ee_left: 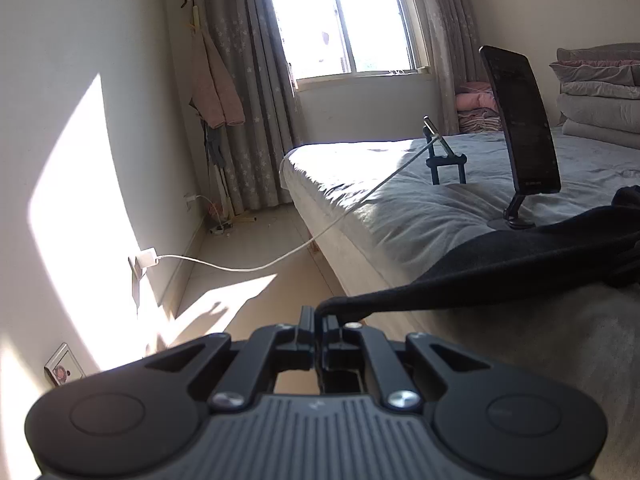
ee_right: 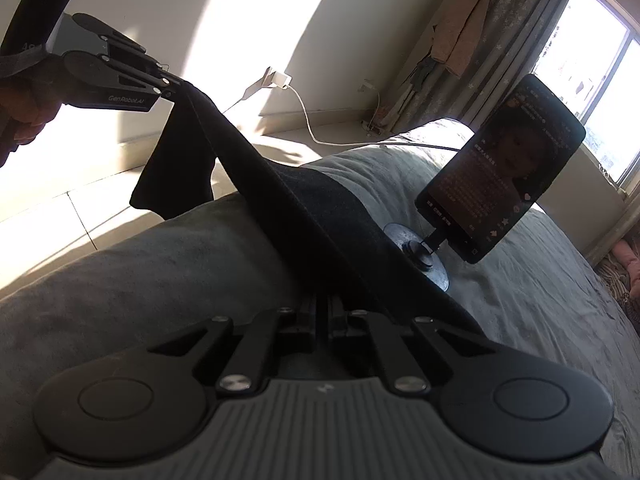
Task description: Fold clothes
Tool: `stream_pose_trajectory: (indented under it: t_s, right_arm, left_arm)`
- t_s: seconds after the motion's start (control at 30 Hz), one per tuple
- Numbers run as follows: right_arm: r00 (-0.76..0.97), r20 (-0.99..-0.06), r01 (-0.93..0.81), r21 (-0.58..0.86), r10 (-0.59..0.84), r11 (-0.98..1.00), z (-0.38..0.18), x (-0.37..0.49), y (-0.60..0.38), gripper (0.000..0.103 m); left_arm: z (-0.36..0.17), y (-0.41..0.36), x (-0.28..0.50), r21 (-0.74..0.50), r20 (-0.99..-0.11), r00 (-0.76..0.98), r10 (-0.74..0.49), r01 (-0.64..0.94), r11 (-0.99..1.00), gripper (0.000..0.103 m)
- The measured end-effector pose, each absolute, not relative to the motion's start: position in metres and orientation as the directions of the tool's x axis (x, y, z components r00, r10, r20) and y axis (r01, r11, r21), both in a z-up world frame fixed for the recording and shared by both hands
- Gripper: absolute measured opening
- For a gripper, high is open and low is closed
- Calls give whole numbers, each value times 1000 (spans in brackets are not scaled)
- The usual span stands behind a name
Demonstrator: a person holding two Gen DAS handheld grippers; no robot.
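A bedroom in strong window light; a person holds a two-finger claw in each hand over a bed (ee_left: 400, 216) covered in a grey sheet. The task's thing is a black garment (ee_right: 304, 216), long and narrow, perhaps trousers or a sleeve, though which cannot be told; it lies across the near edge of the bed and is lifted at both ends.

The left claw (ee_left: 320, 314) is closed on one end of the garment, a pinch of black cloth caught between its fingers; in the right wrist view the same claw (ee_right: 170, 90) is raised beyond the bed's side edge, over the floor (ee_right: 80, 208), with a short flap of cloth hanging loose below the pinch; the person's hand (ee_right: 24, 108) shows behind it. The right claw (ee_right: 322, 312) is closed as well; its fingers are shut together with the garment's other end running down into them, so it appears to grip the cloth, though the pinch itself is mostly hidden under the fabric.

Between the two claws the garment runs in a taut ridge, folded along its length. A phone on a stand (ee_right: 500, 168) stands on the bed just beside the cloth, its round base (ee_right: 424, 256) touching or nearly touching the fabric; a white charging cable (ee_left: 248, 266) runs from a wall plug to the bed.

The step in hand looks like stretching the piece straight before laying it down; done well, both claws would keep even tension, shake the hanging flap flat, and lower the cloth onto the bed away from the phone's base, since a snag there could tip the stand.
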State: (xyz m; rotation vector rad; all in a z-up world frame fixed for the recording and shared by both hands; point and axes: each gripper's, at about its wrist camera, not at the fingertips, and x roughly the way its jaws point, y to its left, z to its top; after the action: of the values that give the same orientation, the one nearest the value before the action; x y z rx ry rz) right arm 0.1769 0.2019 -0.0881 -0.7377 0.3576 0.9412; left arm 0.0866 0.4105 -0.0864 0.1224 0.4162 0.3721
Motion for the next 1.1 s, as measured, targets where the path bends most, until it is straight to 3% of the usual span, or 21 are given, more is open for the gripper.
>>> stream_pose_trajectory:
  t_s: [0.17,0.33,0.4,0.47,0.63,0.73,0.77,0.8,0.83,1.1]
  right_arm:
    - [510,-561,-860,-312,652,404,-63,169,185,4]
    - [446,-637,-887,-219,629,407,-84,171,194,8]
    - [459,-625,-878,-211,631,429,-87,168,194,9]
    - [452,-622,-871,-152,639,467,-79,171,190,15]
    - [465,-605,-849,-96,647,520,-57,171,163,19]
    - [504,-596,-824,-117,625,554,-50,171,138,39]
    - [519,-591,-815,-125,617,566,-49,172,128,41]
    - [533,-589,-805,-131,608,579,-48,173,119,41]
    - [545,-589,-795,-135,597,592,-47,176,110,41]
    - [612,-585,-725,-145,533,673,-47,213,47,41]
  left_arm:
    - [-81,412,79,195,-377,848,372,-320,927,3]
    - [-125,416,83,138,-542,774,328,-303,943,4]
    - [-145,414,86,100,-599,748,285,-283,954,4]
    - [-155,407,88,92,-626,735,262,-264,960,4]
    - [-157,401,95,85,-683,687,250,-266,960,8]
    - [-138,399,92,86,-664,702,258,-271,959,17]
    - [-130,397,90,93,-650,712,264,-270,958,27]
    - [-121,393,90,102,-636,724,267,-264,959,35]
    - [-113,390,90,111,-622,736,269,-258,960,36]
    - [-66,349,126,179,-559,797,227,-152,972,41]
